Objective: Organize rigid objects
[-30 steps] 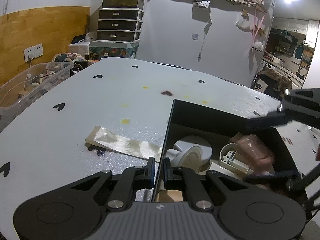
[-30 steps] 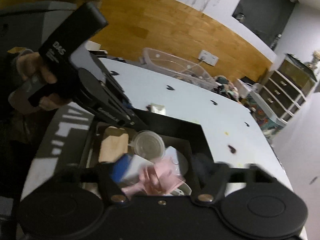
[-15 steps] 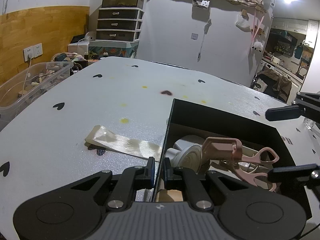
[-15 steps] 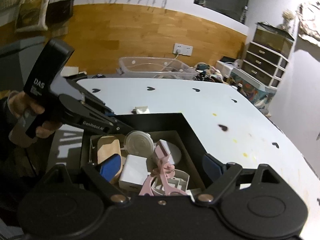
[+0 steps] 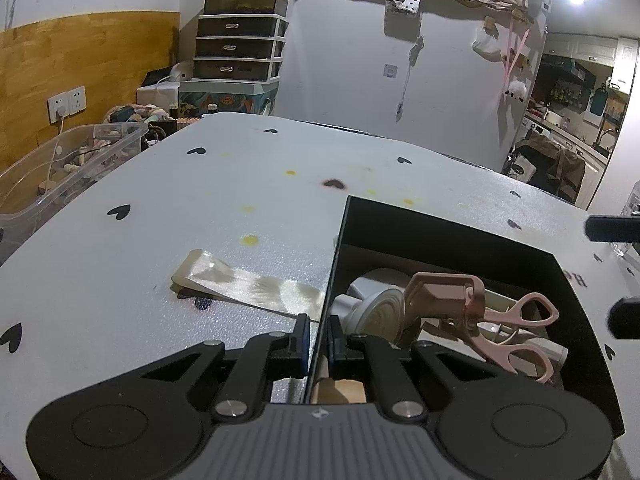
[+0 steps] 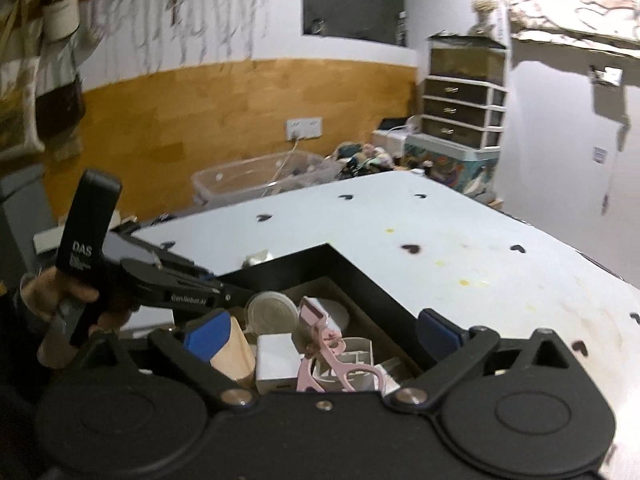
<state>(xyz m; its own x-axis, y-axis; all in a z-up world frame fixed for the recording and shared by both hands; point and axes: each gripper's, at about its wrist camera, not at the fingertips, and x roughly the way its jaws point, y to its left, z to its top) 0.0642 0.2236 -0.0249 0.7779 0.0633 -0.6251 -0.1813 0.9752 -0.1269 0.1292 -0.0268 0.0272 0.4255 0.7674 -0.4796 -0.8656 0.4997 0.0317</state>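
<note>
You'd dropped the pink eyelash curler (image 5: 476, 312) in the black box (image 5: 460, 240): right gripper (image 6: 320, 330) jaws just spread wide and empty, left gripper (image 5: 318, 336) clamped on the box's left wall; next needs another loose item.

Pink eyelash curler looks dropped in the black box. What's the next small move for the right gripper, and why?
Probably draw the right gripper back and up, clear of the black box. Its jaws have just been opening and grip nothing; the pink eyelash curler rests free atop the white items inside. The left gripper is clamped on the box wall, steadying it.
</note>
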